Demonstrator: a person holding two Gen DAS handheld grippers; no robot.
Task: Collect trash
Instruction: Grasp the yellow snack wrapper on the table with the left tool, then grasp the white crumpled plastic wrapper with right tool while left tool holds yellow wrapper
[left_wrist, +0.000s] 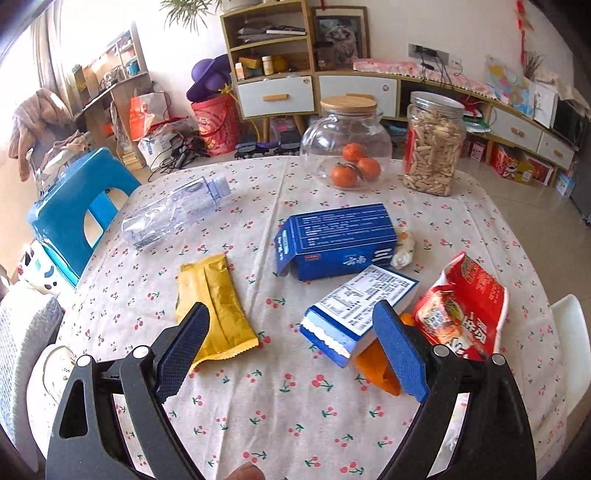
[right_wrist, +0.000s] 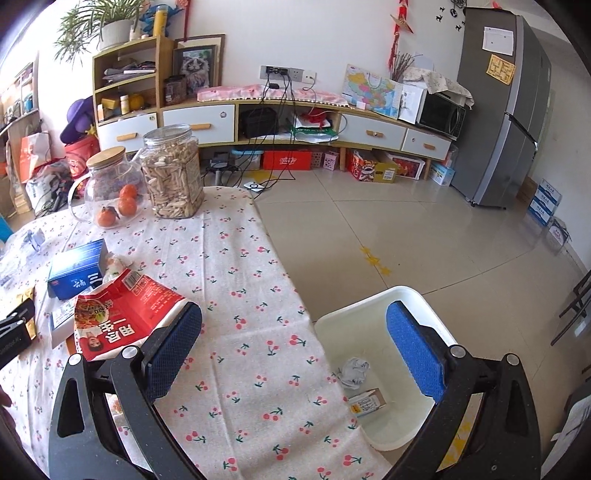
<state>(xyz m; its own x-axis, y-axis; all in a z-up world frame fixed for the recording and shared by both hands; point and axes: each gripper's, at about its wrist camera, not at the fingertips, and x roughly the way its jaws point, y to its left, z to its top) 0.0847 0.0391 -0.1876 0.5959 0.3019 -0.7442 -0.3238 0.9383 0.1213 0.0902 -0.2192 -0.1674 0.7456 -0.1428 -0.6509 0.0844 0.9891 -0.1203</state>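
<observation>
The white bin (right_wrist: 373, 314) stands on the floor beside the table (right_wrist: 240, 280), holding a crumpled grey wad (right_wrist: 354, 371) and a small flattened carton (right_wrist: 367, 401). Beyond the bin, on the table's far part, a glass jar (left_wrist: 345, 147) holds three oranges; a plastic jar (left_wrist: 432, 144) just beside it is full of biscuit sticks. Trash lies on the cloth: red snack bag (left_wrist: 463, 306), two blue boxes (left_wrist: 338, 240), yellow wrapper (left_wrist: 214, 302), clear bottle (left_wrist: 173, 212) (only the left view shows these last two fully). The left gripper (left_wrist: 291, 321) and right gripper (right_wrist: 295, 325) both gape wide, empty.
</observation>
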